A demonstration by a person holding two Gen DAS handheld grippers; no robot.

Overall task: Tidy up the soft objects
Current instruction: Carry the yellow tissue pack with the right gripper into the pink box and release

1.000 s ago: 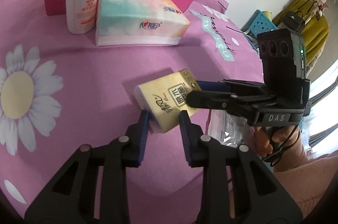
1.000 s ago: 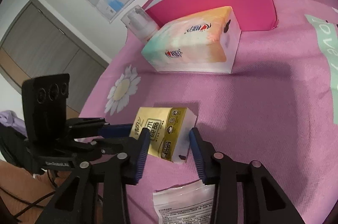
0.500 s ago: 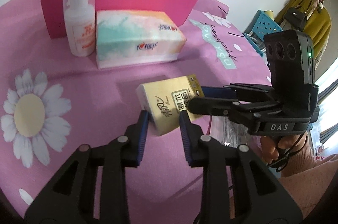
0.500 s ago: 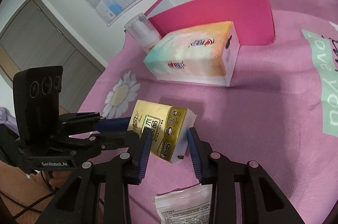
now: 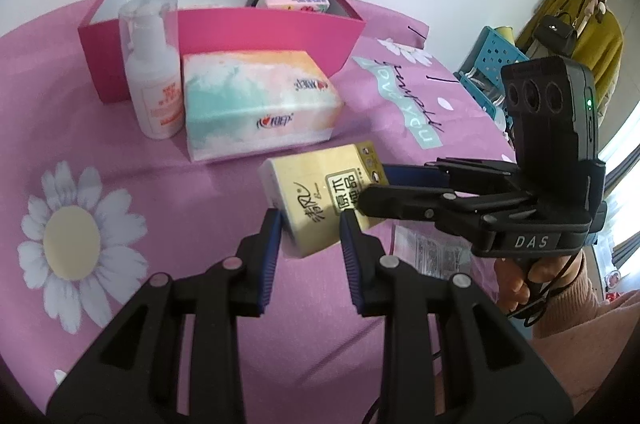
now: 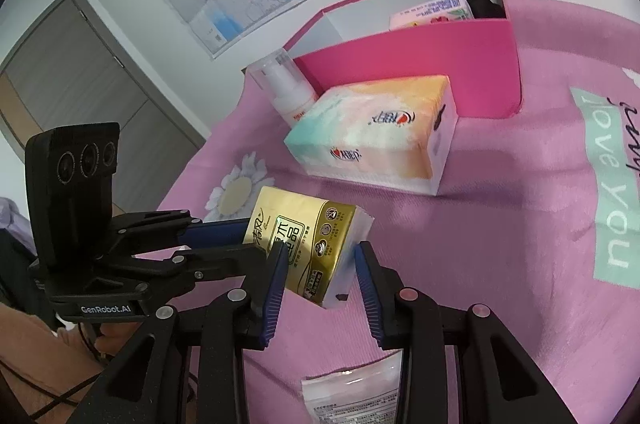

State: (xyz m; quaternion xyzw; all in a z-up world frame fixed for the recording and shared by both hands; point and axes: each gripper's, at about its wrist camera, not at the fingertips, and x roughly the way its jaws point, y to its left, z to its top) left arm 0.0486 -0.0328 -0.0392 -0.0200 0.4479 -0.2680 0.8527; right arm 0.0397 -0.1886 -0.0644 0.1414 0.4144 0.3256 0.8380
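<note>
A gold tissue pack (image 5: 324,198) hangs tilted in the air above the pink tablecloth (image 5: 168,184), caught from two sides. The left gripper (image 5: 310,236) is clamped on its near corner, blue pads pressing the soft wrapper. The right gripper (image 5: 372,190) comes in from the right. In its own view its left pad touches the pack while a gap shows at the right pad, so whether it truly grips cannot be told.

Just behind the pack lies a larger pastel tissue box (image 5: 256,108), rectangular with a glossy wrapper, and touching its left end stands a white pump bottle (image 5: 154,72) under a clear cap. Both sit against the front wall of an open pink box (image 5: 272,32), which has stiff, straight walls and a white inside. A small pink-and-purple packet (image 5: 296,0) and something dark rest at its far right corner; the rest of its floor is hidden by the wall.

A clear plastic pouch (image 6: 352,400) with printed text lies flat beneath the grippers. Open cloth with a printed daisy (image 5: 72,240) spreads to the left; to the right, teal lettering (image 6: 612,184) runs toward the table edge.
</note>
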